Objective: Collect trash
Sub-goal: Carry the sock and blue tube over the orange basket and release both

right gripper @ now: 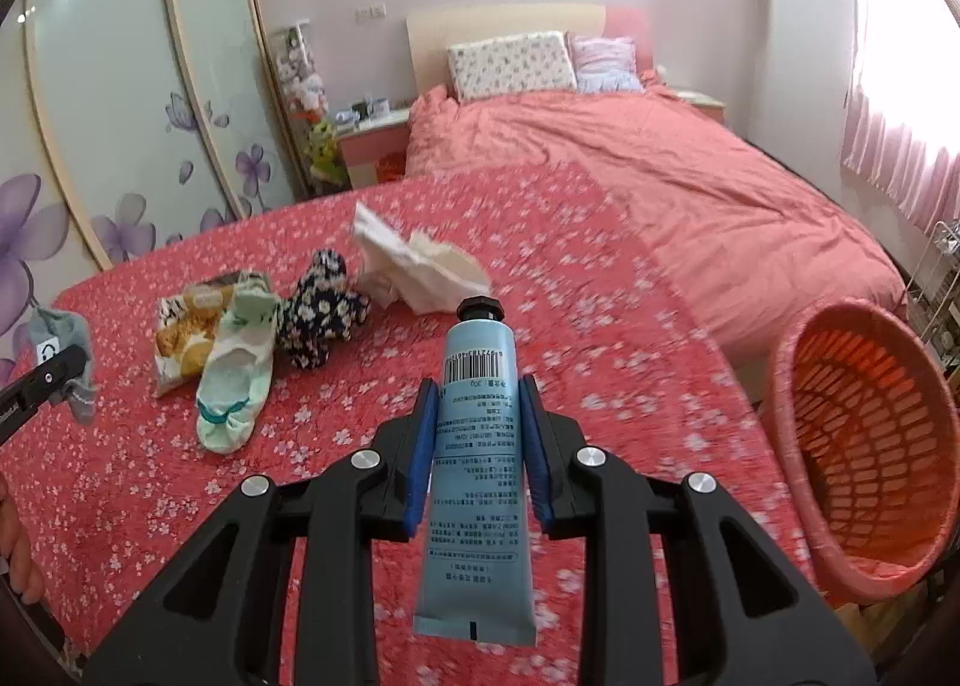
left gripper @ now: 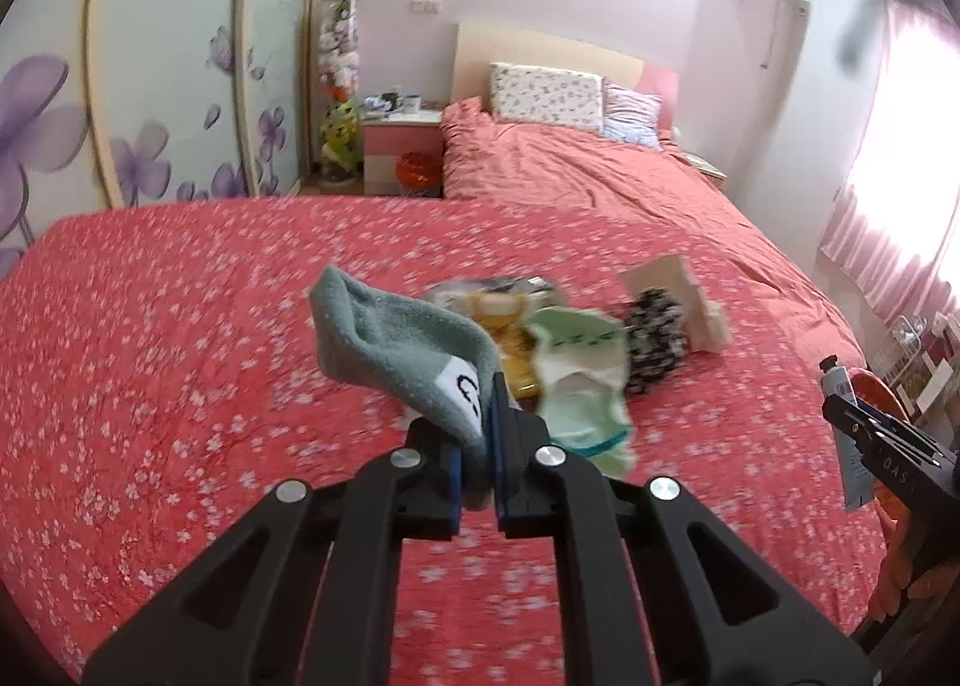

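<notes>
My left gripper is shut on a grey-green sock with a white tag, lifted above the red flowered bedspread. My right gripper is shut on a pale blue tube with a black cap, held upright between the blue pads. On the bed lie a yellow snack wrapper, a mint and white sock, a dark floral cloth and crumpled white paper. At the left edge of the right wrist view the left gripper shows with the grey sock.
An orange woven basket stands tilted at the bed's right side. Farther back are a salmon duvet, two pillows, a pink nightstand and a wardrobe with purple flowers. Pink curtains hang at the right.
</notes>
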### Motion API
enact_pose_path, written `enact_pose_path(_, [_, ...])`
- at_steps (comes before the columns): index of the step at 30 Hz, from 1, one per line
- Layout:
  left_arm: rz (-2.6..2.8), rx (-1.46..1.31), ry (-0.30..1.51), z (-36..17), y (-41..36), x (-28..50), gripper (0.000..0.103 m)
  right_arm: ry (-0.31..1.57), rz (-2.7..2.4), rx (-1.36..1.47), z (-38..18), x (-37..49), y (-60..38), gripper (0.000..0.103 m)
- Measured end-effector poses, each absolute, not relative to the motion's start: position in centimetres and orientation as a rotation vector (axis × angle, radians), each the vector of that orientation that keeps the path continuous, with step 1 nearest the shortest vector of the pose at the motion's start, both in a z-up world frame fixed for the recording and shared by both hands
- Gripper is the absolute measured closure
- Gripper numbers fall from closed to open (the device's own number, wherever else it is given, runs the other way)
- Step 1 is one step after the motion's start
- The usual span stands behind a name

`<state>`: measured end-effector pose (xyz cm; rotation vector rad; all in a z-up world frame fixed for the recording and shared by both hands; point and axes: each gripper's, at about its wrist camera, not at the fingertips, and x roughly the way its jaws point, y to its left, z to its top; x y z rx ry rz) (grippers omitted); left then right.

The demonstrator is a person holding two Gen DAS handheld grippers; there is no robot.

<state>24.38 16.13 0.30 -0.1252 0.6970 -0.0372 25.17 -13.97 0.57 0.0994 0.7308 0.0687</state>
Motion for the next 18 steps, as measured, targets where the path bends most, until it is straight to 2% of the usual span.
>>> enact_pose_path(18, [-0.336, -0.052, 0.624, 4.5, 1.4, 22.3, 0.095, 0.530, -0.068, 0.140, 5.0, 19.0, -21.5, 0.076])
